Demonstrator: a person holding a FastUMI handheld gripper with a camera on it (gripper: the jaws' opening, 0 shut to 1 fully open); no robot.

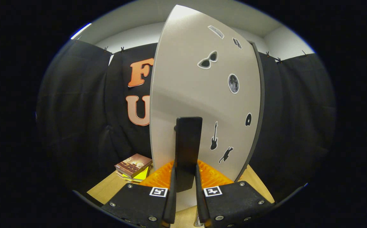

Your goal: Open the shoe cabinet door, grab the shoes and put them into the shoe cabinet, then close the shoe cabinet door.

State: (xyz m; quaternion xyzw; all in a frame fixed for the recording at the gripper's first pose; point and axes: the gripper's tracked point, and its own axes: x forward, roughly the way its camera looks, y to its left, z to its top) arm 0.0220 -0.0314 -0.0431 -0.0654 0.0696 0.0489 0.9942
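1. The gripper [186, 186] is clamped on the dark upright handle [188, 148] of the shoe cabinet door [202, 104], both fingers pressing its sides.
2. The door carries stickers [233, 83] beside the handle.
3. A stack of books [133, 167] lies on the wooden table [107, 190] beside the door.

The cabinet door [202, 95] is blocking the way ahead, its handle [188, 148] sitting between the gripper [185, 193] fingers; books [133, 167] are lying left
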